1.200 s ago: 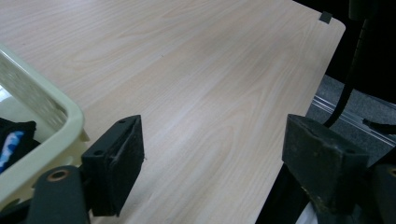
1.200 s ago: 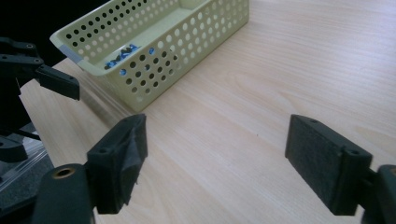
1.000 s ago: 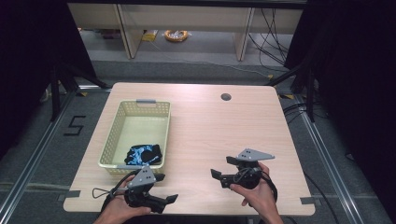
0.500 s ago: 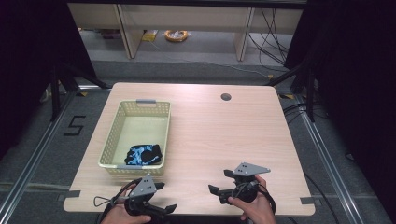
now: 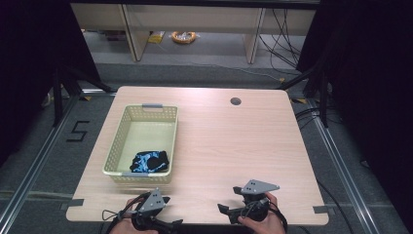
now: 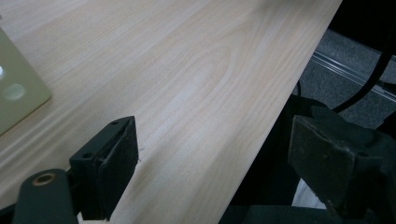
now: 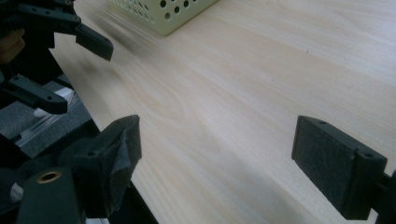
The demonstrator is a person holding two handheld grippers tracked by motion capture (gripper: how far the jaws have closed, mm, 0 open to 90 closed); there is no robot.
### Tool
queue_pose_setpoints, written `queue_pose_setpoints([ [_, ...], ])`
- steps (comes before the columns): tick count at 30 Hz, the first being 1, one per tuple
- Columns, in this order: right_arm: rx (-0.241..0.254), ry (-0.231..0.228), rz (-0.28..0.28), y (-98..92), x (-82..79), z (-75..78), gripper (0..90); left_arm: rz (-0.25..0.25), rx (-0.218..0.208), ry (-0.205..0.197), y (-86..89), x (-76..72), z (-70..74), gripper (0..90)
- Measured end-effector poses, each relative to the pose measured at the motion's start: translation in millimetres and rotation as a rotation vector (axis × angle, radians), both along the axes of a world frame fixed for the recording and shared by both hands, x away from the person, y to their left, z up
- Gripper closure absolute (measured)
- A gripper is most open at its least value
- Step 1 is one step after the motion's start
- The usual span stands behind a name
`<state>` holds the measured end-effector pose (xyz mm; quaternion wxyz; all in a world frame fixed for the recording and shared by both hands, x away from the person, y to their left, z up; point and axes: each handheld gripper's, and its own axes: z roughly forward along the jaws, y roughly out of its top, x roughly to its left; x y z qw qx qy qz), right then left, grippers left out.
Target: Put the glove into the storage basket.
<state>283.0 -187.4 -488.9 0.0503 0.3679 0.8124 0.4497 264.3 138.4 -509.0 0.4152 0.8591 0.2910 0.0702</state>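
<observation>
Drawn back toward the near table edge since a second ago: both hand-held black two-jaw grippers, the left gripper (image 5: 168,225) now half off the bottom of the high view, the right gripper (image 5: 229,210) lower than before and angled left. Empty, both, with jaws spread wide in their own views over bare wood and nothing between the pads; probably a parked, ready posture ahead of a reach. Resting untouched in the near end of the pale yellow-green perforated plastic basket (image 5: 122,137) on the table's left half: a crumpled black and blue cloth item (image 5: 150,161), well apart from either tool, contained there so it cannot slide about. Just ahead of the left gripper, the basket's near wall, its corner (image 6: 14,93) catching the left gripper view. Underneath, a light wood-grain tabletop (image 5: 234,146) with a round cable hole (image 5: 235,101) near the far edge. Beyond, grey floor, metal rails, dark curtains at either side, loose cables, and a yellow coil (image 5: 183,36) below a far bench.
</observation>
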Motion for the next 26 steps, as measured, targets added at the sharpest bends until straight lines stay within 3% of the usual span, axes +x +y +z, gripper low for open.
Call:
queue_pose_setpoints([
  [3,-0.047,-0.012,-0.005,-2.2,-4.5,-2.2,16.6,0.003,0.007,0.005,-1.4,-1.3,-2.1,15.4],
  [4,-0.046,-0.009,0.005,-2.8,-5.0,-3.4,16.6,-0.003,0.035,-0.003,-0.3,0.1,-2.2,15.4],
  [5,-0.052,-0.008,-0.001,-3.4,-6.2,-4.1,16.6,0.0,0.017,-0.001,-1.2,-0.8,-2.7,15.4],
  [7,-0.036,0.015,0.008,-3.8,-8.1,-5.4,16.6,-0.016,0.033,-0.015,-0.4,-0.1,-1.9,15.4],
  [10,-0.046,0.007,0.016,-5.5,-9.2,-7.4,16.7,0.004,0.019,-0.001,-1.6,-1.4,-2.9,15.5],
  [11,-0.048,0.021,-0.002,-4.8,-11.6,-6.9,16.7,-0.004,0.024,-0.007,-1.3,-0.9,-2.8,15.5],
  [12,-0.059,-0.008,0.005,-6.0,-10.4,-7.5,16.7,-0.004,0.023,-0.004,-1.5,-1.0,-2.9,15.5],
  [16,-0.067,-0.018,0.0,-5.8,-11.3,-8.4,16.7,0.006,0.018,0.002,-1.7,-1.5,-2.8,15.4],
  [20,-0.073,-0.022,0.001,-5.9,-11.1,-8.5,16.7,-0.013,0.036,-0.015,0.0,0.7,-1.8,15.5],
  [21,-0.075,-0.023,0.001,-5.9,-11.1,-8.5,16.7,0.004,0.026,0.001,-0.7,-0.3,-2.6,15.5],
  [25,-0.067,-0.016,0.006,-6.2,-10.3,-9.3,16.7,0.003,0.012,-0.01,-1.3,0.4,-2.9,15.5],
  [26,-0.077,-0.015,0.004,-7.0,-10.0,-8.7,16.7,-0.014,0.035,-0.013,0.3,1.3,-1.9,15.5],
])
